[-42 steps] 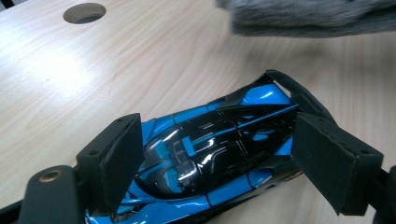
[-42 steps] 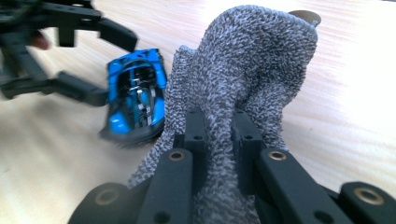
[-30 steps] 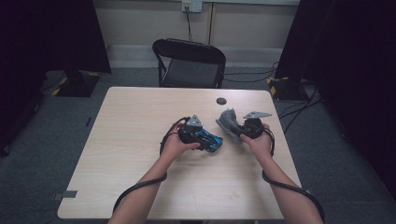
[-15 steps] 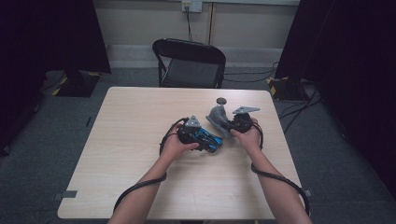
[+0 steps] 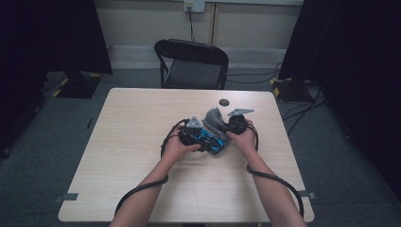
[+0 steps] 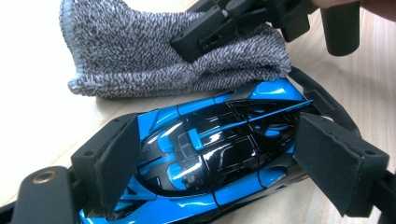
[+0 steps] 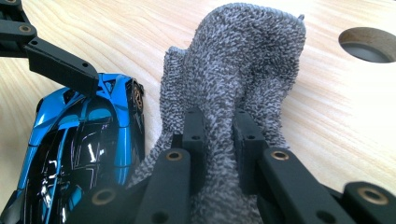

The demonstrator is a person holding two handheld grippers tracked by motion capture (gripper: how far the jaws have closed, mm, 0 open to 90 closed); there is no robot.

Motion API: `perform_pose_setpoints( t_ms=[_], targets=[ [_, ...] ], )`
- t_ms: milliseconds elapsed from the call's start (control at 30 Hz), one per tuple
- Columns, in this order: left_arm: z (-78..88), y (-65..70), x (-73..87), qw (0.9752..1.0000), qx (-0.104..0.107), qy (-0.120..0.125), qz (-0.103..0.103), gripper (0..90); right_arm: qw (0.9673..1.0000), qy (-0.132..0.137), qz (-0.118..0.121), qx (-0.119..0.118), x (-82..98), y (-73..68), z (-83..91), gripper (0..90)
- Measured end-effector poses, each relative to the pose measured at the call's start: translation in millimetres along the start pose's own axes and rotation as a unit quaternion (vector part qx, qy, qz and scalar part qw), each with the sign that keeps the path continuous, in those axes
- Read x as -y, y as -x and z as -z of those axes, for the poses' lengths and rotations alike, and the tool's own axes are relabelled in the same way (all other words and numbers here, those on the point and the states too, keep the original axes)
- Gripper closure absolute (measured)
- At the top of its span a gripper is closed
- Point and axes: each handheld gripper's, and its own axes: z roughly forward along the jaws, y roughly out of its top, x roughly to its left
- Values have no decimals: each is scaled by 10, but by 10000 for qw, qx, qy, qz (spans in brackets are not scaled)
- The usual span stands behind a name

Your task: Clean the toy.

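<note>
Cloth (image 7: 243, 70), clamped in right gripper (image 7: 217, 135), should be rubbed lightly along toy car (image 6: 210, 154), braced by left gripper (image 6: 233, 158) mid-table.

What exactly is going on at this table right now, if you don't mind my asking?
A person works with a gripper in each hand. The left gripper straddles a blue and black toy car on the table, one pad against its side. The right gripper is shut on a grey cloth and holds it right beside the car, apparently to wipe it. A hole in the table lies just beyond.
</note>
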Motion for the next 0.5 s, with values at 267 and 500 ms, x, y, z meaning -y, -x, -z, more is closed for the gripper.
perform_pose_setpoints(
  t_ms=[267,500],
  targets=[
    [-15,-22,20,9999,-39,56,85,148,9999,-132,41,-58,27,-78,-102,782],
    [-15,-20,18,10000,-48,45,55,148,9991,-206,240,-266,43,-76,-104,782]
  ],
)
